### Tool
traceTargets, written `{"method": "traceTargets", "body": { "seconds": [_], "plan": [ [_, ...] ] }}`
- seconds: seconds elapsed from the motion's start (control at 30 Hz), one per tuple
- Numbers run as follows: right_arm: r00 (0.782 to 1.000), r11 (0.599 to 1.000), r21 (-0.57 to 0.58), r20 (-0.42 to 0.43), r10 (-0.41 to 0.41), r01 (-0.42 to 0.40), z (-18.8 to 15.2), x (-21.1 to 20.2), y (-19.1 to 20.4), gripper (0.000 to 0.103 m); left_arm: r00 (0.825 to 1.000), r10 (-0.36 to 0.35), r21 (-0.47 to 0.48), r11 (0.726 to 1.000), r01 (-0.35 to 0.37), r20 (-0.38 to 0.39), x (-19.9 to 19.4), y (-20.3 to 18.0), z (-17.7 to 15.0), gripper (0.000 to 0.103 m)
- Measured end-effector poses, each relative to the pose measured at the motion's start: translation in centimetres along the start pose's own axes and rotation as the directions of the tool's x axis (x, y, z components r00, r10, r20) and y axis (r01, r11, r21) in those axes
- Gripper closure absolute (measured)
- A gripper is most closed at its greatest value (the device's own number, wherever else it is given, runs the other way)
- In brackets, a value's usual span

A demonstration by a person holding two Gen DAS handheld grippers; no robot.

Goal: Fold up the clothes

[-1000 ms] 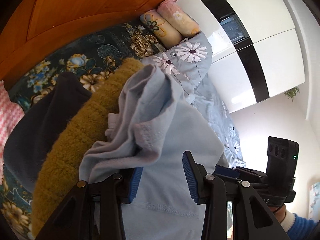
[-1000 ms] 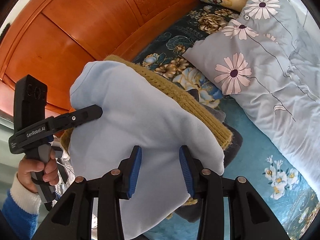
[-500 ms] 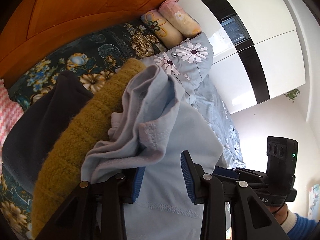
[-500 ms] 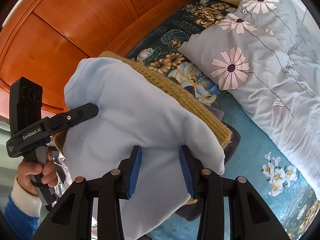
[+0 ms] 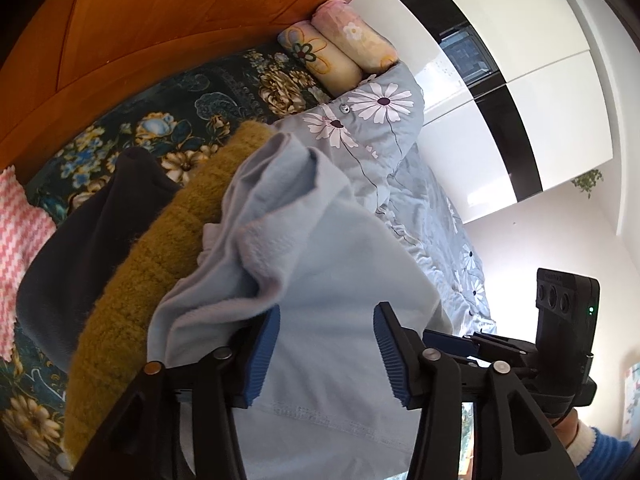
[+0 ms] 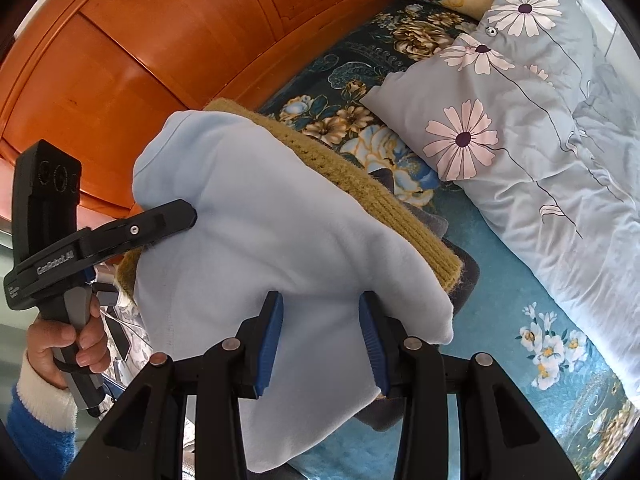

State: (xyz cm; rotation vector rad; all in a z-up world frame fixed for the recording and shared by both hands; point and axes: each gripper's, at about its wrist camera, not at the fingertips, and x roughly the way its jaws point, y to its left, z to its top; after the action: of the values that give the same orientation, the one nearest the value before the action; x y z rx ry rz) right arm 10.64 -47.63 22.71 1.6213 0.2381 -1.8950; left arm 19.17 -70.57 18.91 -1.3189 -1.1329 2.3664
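Observation:
A folded light blue fleece garment (image 6: 256, 240) lies on top of a stack: a mustard knit sweater (image 6: 360, 184) and a dark grey garment (image 5: 92, 232) under it, on the bed. My left gripper (image 5: 326, 354) is open, its blue pads either side of the blue garment's (image 5: 340, 280) edge. My right gripper (image 6: 320, 344) is open, its pads astride the garment's near edge. The mustard sweater (image 5: 160, 248) also shows in the left wrist view. Each gripper shows in the other's view, the left one (image 6: 120, 236) and the right one (image 5: 560, 344).
An orange wooden headboard (image 6: 160, 40) runs behind the stack. A grey daisy-print pillow and duvet (image 6: 520, 120) lie to the right on the floral blue bedspread (image 6: 520, 320). Two rolled floral pillows (image 5: 332, 52) sit by the headboard. A pink-and-white knit (image 5: 20, 240) lies at far left.
Both grippers have shifted slightly along the blue garment. Their jaws stay open and the stack has not visibly moved.

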Motion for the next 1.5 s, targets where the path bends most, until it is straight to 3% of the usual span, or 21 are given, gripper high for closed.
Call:
{"method": "traceTargets", "body": {
  "seconds": [0.27, 0.6, 0.9, 0.97, 1.13, 1.5],
  "plan": [
    [1.000, 1.000, 0.003, 0.015, -0.005, 0.005, -0.2, -0.7, 0.3, 0.062, 0.999, -0.006, 0.044, 0.999, 0.004, 0.049, -2.7, -1.4, -0.2, 0.045],
    [0.996, 1.000, 0.003, 0.083, 0.019, -0.020, -2.2, -3.5, 1.1, 0.062, 0.982, 0.084, 0.061, 0.994, -0.095, 0.168, -7.1, -3.8, -3.1, 0.034],
    [0.998, 0.998, -0.058, 0.049, 0.039, -0.036, -8.5, -4.6, 2.0, 0.059, 0.948, 0.205, 0.019, 0.976, -0.215, 0.242, -7.9, -6.3, -9.3, 0.021],
    [0.999, 0.996, -0.080, 0.038, 0.039, -0.036, -10.1, -4.6, 2.1, 0.052, 0.946, 0.224, 0.038, 0.970, -0.239, 0.235, -7.7, -7.1, -10.7, 0.019],
    [0.997, 0.994, -0.098, 0.044, 0.056, -0.052, -13.2, -5.2, 1.4, 0.045, 0.923, 0.293, 0.062, 0.946, -0.317, 0.251, -6.9, -9.5, -14.1, 0.017],
    [0.997, 0.994, -0.100, 0.053, 0.048, -0.042, -18.8, -6.1, -0.7, 0.044, 0.873, 0.388, 0.135, 0.888, -0.440, 0.294, -5.9, -13.9, -20.5, 0.002]
  ]
}}
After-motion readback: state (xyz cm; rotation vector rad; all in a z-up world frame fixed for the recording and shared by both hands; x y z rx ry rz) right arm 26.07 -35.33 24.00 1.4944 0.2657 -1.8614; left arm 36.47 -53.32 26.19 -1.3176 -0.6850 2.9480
